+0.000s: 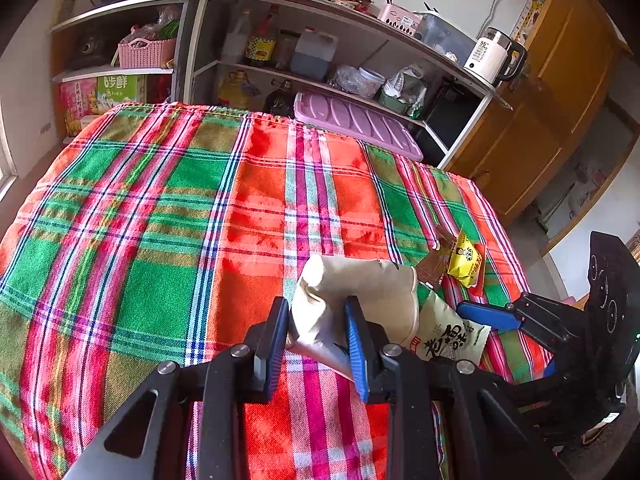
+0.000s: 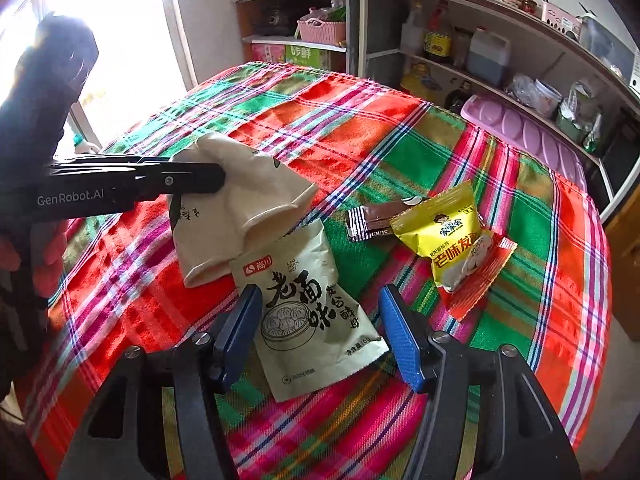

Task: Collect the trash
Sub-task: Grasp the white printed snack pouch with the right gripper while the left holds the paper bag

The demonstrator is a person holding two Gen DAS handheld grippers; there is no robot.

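My left gripper [image 1: 318,330] has its two blue fingers pressed on a beige paper bag [image 1: 356,300]. The bag is squeezed between them, so I have a hold on it. The bag's mouth looks open and points toward the other trash. I think this bag is where the trash goes.

My right gripper [image 2: 320,332] is wide open. It holds nothing. Its fingers stand on each side of a pale green packet [image 2: 312,308] with a picture of buns on it. The packet lies flat on the cloth, and its top edge touches the bag's mouth. I cannot tell if the fingers touch the packet yet.

Further out there is more trash on the table [image 2: 360,128] with the bright checked cloth. A yellow packet [image 2: 448,240] lies to the right of my open gripper. It rests on top of a thin orange wrapper [image 2: 480,280]. A brown wrapper [image 2: 372,220] lies just behind, and the yellow one covers its end.

So I think the job has only just started. I cannot see inside the bag, so I do not know if anything is in it. Four bits of trash are not picked up yet. The green packet looks like the next one to grab, since it sits right between my open fingers.
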